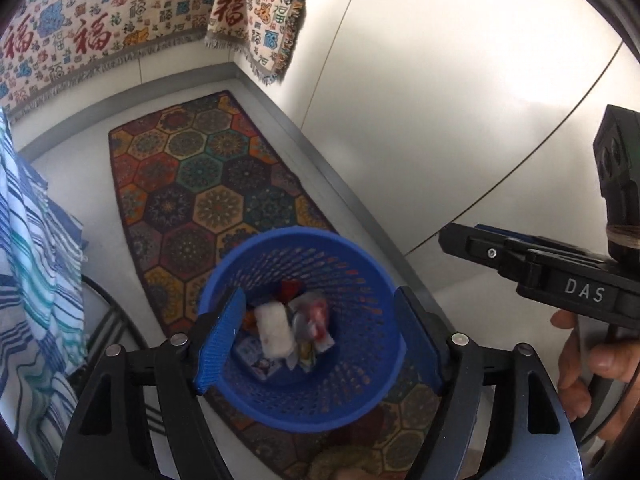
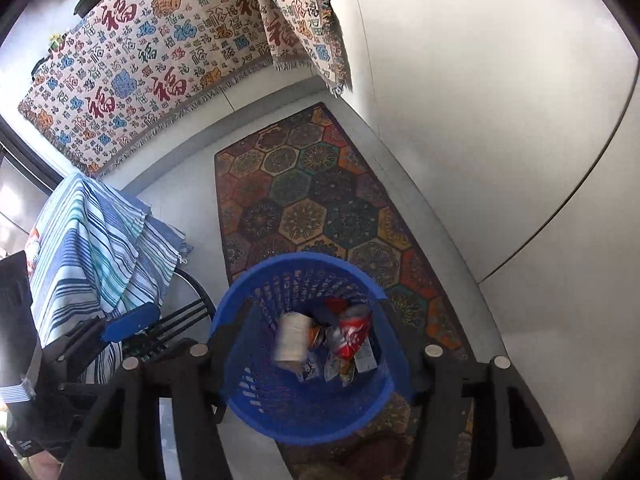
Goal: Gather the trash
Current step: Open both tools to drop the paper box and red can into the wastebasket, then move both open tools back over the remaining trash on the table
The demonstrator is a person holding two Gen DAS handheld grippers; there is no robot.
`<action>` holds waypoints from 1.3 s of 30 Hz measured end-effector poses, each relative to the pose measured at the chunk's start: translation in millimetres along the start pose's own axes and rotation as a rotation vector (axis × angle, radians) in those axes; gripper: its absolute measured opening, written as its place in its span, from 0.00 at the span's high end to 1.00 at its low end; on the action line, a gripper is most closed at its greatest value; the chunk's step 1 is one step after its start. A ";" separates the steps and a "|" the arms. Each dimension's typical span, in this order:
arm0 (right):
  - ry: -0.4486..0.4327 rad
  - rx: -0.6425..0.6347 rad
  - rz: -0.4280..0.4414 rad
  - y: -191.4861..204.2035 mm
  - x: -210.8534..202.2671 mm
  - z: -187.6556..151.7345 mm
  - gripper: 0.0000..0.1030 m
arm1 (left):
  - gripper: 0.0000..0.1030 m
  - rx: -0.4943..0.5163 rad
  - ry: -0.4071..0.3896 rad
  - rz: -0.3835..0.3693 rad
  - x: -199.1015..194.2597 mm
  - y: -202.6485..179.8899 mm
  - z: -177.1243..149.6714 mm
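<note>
A blue perforated basket (image 1: 360, 364) stands on a patterned rug, directly below both grippers. Inside lie a blurred white wad of paper (image 1: 274, 330), a red wrapper (image 1: 316, 314) and other small packets. My left gripper (image 1: 320, 340) hangs over the basket mouth, its blue pads (image 1: 222, 340) wide apart and holding nothing. In the right wrist view the same basket (image 2: 280, 400) holds the white wad (image 2: 292, 336) and the red wrapper (image 2: 352, 332). My right gripper (image 2: 314, 332) is open above it with nothing between its black fingers.
The hexagon-patterned rug (image 2: 312, 208) runs along a white panelled wall (image 2: 500, 120). A striped blue cloth (image 2: 96, 248) hangs over a black metal frame on the left. A fringed blanket (image 2: 140, 80) with printed characters covers the back. A hand (image 1: 592, 364) holds the right gripper's black body.
</note>
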State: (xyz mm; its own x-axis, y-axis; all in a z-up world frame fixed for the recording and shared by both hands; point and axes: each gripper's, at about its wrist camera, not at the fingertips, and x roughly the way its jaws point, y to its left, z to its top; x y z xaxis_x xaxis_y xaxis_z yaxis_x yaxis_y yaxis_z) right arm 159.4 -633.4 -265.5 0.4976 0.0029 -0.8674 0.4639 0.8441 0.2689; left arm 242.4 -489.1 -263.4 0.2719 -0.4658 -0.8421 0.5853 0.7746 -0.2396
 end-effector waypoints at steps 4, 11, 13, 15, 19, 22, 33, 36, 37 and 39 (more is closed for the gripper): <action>-0.042 0.000 -0.001 3.6 -12.8 2.3 0.42 | 0.24 0.013 -0.037 0.015 -15.8 -2.0 -0.9; -0.128 -0.076 -0.045 36.2 -42.5 1.8 0.35 | 0.23 -0.008 -0.109 0.023 -88.9 8.9 -22.9; -0.156 -0.112 -0.045 52.0 -51.0 -0.6 0.35 | 0.18 -0.015 -0.136 0.034 -115.9 18.0 -35.9; -0.184 -0.148 -0.032 73.6 -58.8 -4.3 0.35 | 0.14 -0.039 -0.167 0.060 -143.2 34.2 -53.5; -0.236 -0.244 0.033 130.4 -70.4 -14.5 0.35 | 0.13 -0.098 -0.207 0.158 -187.9 80.9 -93.7; -0.242 -0.343 0.118 189.3 -69.0 -28.8 0.35 | 0.12 -0.154 -0.215 0.275 -211.6 126.6 -123.9; -0.124 -0.712 0.281 377.3 -26.5 -106.7 0.35 | 0.12 -0.405 -0.189 0.584 -263.5 277.5 -199.9; -0.105 -0.736 0.263 396.7 -16.0 -114.4 0.35 | 0.12 -0.420 -0.198 0.619 -272.0 298.1 -216.5; -0.104 -0.735 0.261 400.6 -13.7 -114.4 0.35 | 0.11 -0.419 -0.199 0.625 -274.7 300.8 -220.0; -0.106 -0.732 0.257 409.7 -9.2 -114.9 0.35 | 0.05 -0.413 -0.204 0.631 -274.8 304.3 -221.9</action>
State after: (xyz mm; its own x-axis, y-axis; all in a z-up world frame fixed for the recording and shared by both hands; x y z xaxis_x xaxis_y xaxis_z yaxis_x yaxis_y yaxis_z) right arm 260.7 -226.0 -195.5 0.6087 0.2257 -0.7606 -0.2580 0.9629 0.0792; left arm 176.2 -30.4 -212.1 0.6176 0.0774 -0.7827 -0.0478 0.9970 0.0609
